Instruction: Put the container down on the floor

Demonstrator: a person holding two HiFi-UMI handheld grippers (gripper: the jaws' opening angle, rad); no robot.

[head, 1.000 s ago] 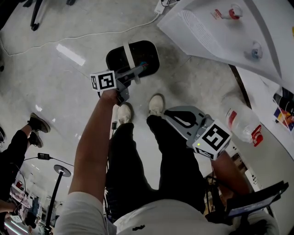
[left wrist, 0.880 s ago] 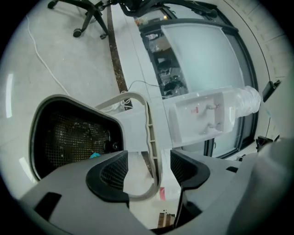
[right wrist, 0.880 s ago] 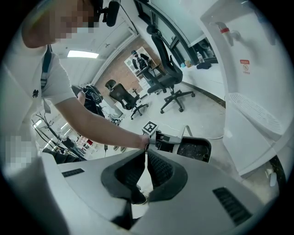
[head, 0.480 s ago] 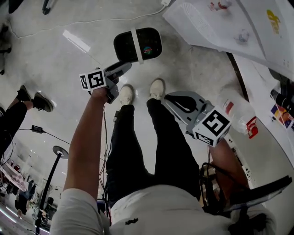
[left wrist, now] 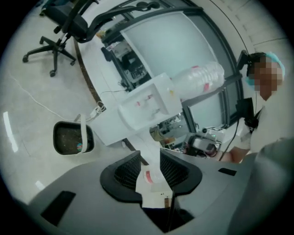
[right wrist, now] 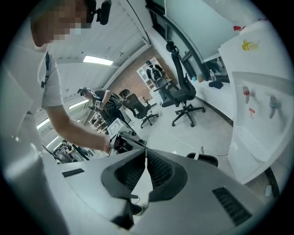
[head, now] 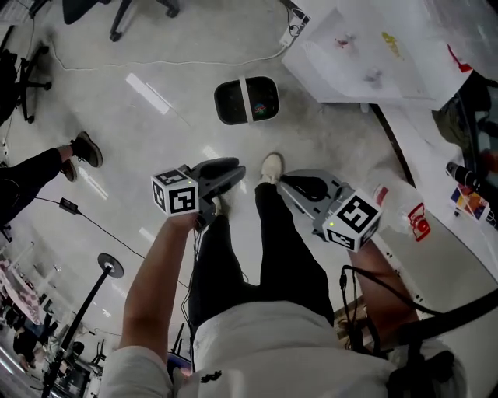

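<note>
The container (head: 247, 100), a black tub with a white handle across its top, stands on the floor ahead of the person's shoes; it also shows in the left gripper view (left wrist: 72, 137) and the right gripper view (right wrist: 209, 160). My left gripper (head: 233, 169) is held well short of it, above the left shoe. Its jaws are closing, and in its own view (left wrist: 150, 156) there is a gap with nothing between them. My right gripper (head: 288, 183) hovers beside the right leg, its tips meeting in its own view (right wrist: 145, 153) and holding nothing.
A white water dispenser (head: 366, 54) stands right of the container, with a white table (head: 436, 148) behind it. A white cable (head: 156, 58) runs across the floor. Office chairs (head: 117, 12) stand at the back left. Another person's legs (head: 47, 163) and a lamp stand (head: 109, 268) are at left.
The left gripper has let go of the container's handle and drawn back toward the body. The container stays on the floor. The right gripper has hardly moved.
</note>
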